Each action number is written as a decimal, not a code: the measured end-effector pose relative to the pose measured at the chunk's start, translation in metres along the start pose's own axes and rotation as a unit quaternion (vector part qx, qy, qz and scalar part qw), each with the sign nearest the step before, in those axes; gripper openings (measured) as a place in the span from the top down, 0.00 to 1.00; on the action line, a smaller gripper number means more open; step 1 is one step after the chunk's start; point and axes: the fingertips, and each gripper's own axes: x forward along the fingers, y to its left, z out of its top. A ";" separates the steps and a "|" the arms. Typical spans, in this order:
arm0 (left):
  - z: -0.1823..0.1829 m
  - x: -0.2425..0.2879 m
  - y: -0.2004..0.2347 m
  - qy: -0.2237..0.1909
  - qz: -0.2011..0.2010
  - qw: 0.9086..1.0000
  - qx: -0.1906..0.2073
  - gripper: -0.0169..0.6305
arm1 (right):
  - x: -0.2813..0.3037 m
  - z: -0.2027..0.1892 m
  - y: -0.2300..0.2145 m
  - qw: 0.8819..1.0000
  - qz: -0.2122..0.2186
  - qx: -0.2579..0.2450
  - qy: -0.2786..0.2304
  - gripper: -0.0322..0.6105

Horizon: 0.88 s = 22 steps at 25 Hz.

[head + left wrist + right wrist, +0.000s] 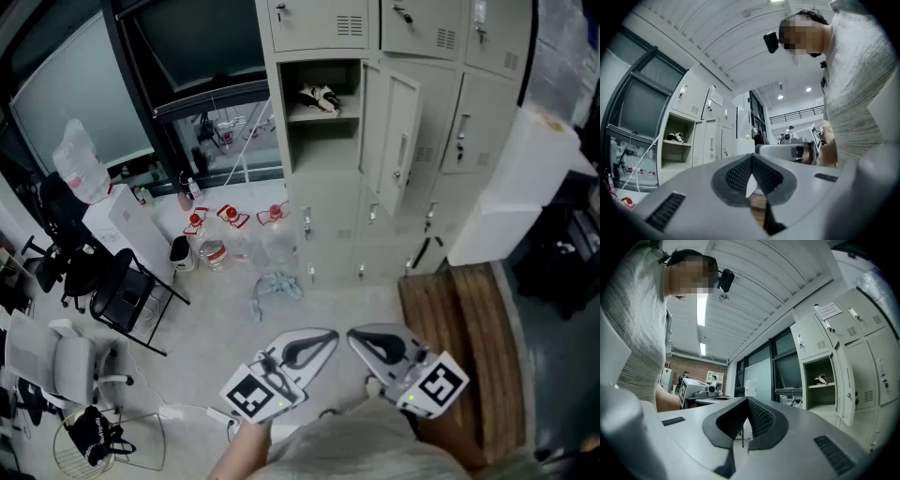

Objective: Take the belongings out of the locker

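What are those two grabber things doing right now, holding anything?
Left gripper: closed, holding nothing.
Right gripper: closed, holding nothing.

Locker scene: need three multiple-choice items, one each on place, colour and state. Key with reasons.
1. Where does the black-and-white item lie in the open locker?
A. on its upper shelf
B. on its bottom
C. on the floor outside

2. What colour is the locker door?
A. red
B. pale grey
C. dark blue

3. How are the left claw and the right claw?
A. both wide open
B. left clamped on the item
C. both shut, empty

Key: 1 A, the item rests on the shelf high in the compartment. 2 B, the swung-out door is pale grey all over. 3 C, each gripper view shows the tips meeting with nothing between.
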 end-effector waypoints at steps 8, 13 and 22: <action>0.004 -0.011 0.005 -0.002 0.011 1.000 -0.002 0.97 | 0.015 -0.001 0.010 1.000 0.016 0.003 0.009 0.95; 0.005 -0.015 0.013 -0.011 0.016 1.000 0.005 0.97 | 0.025 -0.002 0.010 1.000 0.025 -0.003 0.006 0.95; -0.007 -0.023 0.016 -0.006 0.023 0.999 -0.021 0.97 | 0.023 -0.021 0.008 0.998 0.036 0.037 0.032 0.95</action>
